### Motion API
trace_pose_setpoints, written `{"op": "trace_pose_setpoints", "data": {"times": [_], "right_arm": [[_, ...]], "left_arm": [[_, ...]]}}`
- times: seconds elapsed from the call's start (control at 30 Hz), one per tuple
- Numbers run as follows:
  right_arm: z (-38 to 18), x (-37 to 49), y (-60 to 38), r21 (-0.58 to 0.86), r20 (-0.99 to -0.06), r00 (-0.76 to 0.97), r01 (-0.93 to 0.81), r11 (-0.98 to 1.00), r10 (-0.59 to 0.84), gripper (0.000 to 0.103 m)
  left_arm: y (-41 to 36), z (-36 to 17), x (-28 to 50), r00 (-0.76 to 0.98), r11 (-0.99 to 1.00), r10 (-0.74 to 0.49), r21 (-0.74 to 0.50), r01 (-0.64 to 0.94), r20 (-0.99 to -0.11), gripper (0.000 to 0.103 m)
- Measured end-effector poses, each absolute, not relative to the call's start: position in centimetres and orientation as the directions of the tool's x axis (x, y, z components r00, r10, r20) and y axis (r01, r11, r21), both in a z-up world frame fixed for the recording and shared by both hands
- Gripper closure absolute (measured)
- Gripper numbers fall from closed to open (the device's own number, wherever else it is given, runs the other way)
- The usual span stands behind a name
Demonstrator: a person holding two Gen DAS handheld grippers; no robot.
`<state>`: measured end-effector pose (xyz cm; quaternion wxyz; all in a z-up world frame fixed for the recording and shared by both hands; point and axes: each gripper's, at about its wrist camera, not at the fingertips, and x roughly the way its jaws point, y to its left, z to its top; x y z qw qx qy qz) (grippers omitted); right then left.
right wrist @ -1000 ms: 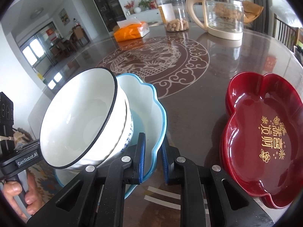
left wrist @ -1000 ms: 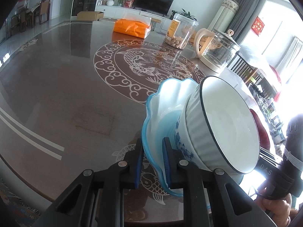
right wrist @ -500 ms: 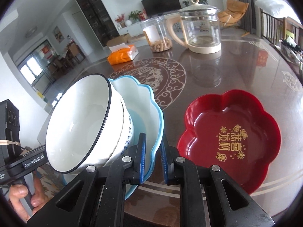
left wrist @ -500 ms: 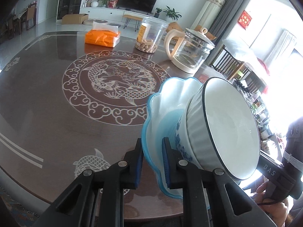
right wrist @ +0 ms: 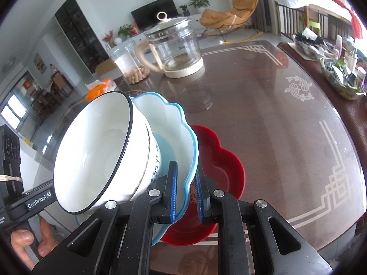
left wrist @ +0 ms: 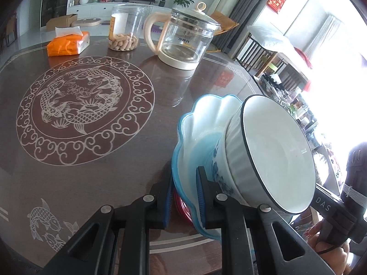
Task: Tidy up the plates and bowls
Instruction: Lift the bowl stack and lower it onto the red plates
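Note:
Both grippers hold one blue scalloped plate (left wrist: 201, 123) by opposite rims. My left gripper (left wrist: 183, 200) is shut on its near rim. My right gripper (right wrist: 185, 194) is shut on the other rim of the blue plate (right wrist: 169, 123). A white bowl with a dark rim (left wrist: 277, 153) sits stacked in a blue-patterned bowl on the plate; it also shows in the right wrist view (right wrist: 94, 151). The stack hangs over a red flower-shaped plate (right wrist: 220, 160) on the table; a sliver of the red plate (left wrist: 181, 206) shows below the blue plate.
A glass kettle (left wrist: 183, 39), a jar of snacks (left wrist: 125, 31) and an orange tissue pack (left wrist: 67, 43) stand at the far side of the dark round table (left wrist: 80, 165). A basket of clutter (right wrist: 339, 73) sits on a side table to the right.
Both grippers have carried the plate and bowls to the right and over the red plate, which now lies mostly under the stack. The grips have not changed.

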<state>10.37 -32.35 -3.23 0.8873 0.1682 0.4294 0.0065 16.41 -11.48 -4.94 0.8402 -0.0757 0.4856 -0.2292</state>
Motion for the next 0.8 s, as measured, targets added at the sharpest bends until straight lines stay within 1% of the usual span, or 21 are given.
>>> {"op": "trace_pose_setpoints", "data": {"times": [0.23,0.33,0.47,0.5,0.53,0.57,0.6,0.63,0.67,0.7,0.73,0.77,0.8], "right_arm": [[-5.9,10.7,-34.9,0.313,-0.785,0.602,0.186,0.932,0.144,0.085],[-6.3,10.6,-35.2,0.329,-0.779,0.608,0.187,0.926,0.155,0.085],[-6.6,10.6,-35.1,0.314,-0.772,0.619,0.173,0.934,0.145,0.086],[-6.7,10.6,-35.0,0.304,-0.771,0.621,0.165,0.938,0.14,0.086],[-6.7,10.6,-35.0,0.297,-0.77,0.624,0.162,0.941,0.135,0.086],[-6.7,10.5,-35.0,0.297,-0.768,0.626,0.163,0.941,0.134,0.083],[-6.7,10.5,-35.0,0.298,-0.766,0.628,0.163,0.94,0.134,0.083],[-6.7,10.4,-35.1,0.296,-0.764,0.631,0.16,0.942,0.134,0.083],[-6.8,10.4,-35.1,0.29,-0.764,0.632,0.159,0.944,0.128,0.081],[-6.8,10.3,-35.1,0.282,-0.765,0.632,0.163,0.945,0.12,0.08],[-6.8,10.2,-35.2,0.282,-0.763,0.635,0.165,0.945,0.116,0.075],[-6.8,10.0,-35.4,0.281,-0.763,0.636,0.171,0.944,0.111,0.071],[-6.8,9.9,-35.6,0.282,-0.762,0.638,0.178,0.943,0.108,0.067]], "left_arm": [[-13.6,-7.5,16.4,0.375,0.886,-0.445,-0.341,0.313,-0.813,0.085],[-13.8,-7.7,16.0,0.392,0.889,-0.436,-0.319,0.329,-0.81,0.085],[-13.8,-7.6,15.7,0.404,0.882,-0.444,-0.311,0.353,-0.8,0.085],[-13.7,-7.6,15.6,0.41,0.883,-0.442,-0.308,0.354,-0.798,0.084],[-13.7,-7.6,15.6,0.416,0.888,-0.434,-0.3,0.35,-0.799,0.081],[-13.6,-7.5,15.6,0.418,0.89,-0.43,-0.297,0.347,-0.8,0.079],[-13.5,-7.6,15.7,0.421,0.894,-0.424,-0.294,0.339,-0.802,0.074],[-13.3,-7.6,15.7,0.425,0.899,-0.415,-0.29,0.328,-0.804,0.068],[-13.0,-7.5,15.7,0.431,0.904,-0.407,-0.287,0.317,-0.805,0.063],[-12.7,-7.4,15.6,0.441,0.907,-0.402,-0.286,0.308,-0.802,0.056],[-12.4,-7.2,15.5,0.454,0.911,-0.397,-0.283,0.3,-0.798,0.05],[-12.1,-6.9,15.3,0.471,0.916,-0.388,-0.274,0.294,-0.792,0.048],[-11.8,-6.5,15.2,0.489,0.92,-0.378,-0.262,0.291,-0.786,0.043]]}}
